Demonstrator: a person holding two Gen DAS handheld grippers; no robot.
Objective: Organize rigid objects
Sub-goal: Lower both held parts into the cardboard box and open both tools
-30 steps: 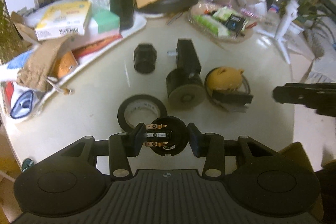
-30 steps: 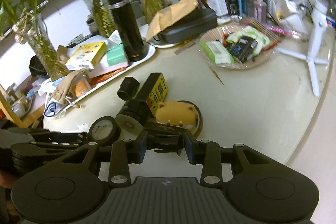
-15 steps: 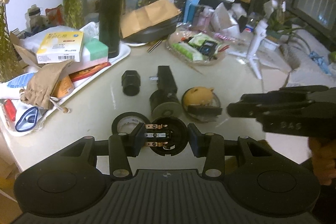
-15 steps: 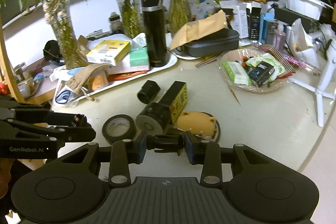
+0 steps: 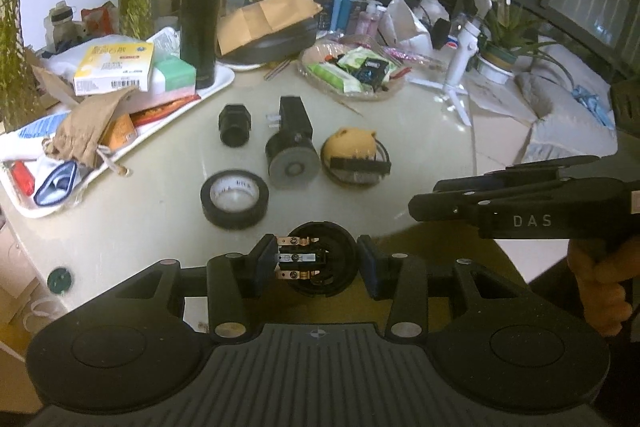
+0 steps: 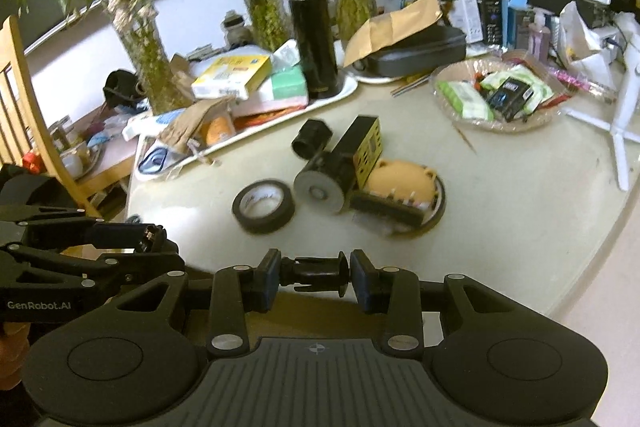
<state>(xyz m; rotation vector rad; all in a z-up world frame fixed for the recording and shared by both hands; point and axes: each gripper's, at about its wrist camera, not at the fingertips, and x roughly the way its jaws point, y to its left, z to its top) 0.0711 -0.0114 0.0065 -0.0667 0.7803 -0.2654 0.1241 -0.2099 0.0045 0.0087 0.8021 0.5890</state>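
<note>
Left hand-held gripper pinching round black socket; right hand-held gripper clamping black spool-shaped part endwise, risking slipping, dropping onto bench.

Loose parts grouped at the middle of the counter

The black tape roll lies nearest, left of the grey-faced black cylinder; the black rectangular box lies behind the cylinder, the small black cap to its left.

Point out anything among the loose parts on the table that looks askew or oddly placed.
The black cylinder with the grey face lies tipped on its side against the yellow-labelled black box. A black bar rests across the orange cat-shaped toy on its round dish. The tape roll lies flat, apart.
</note>
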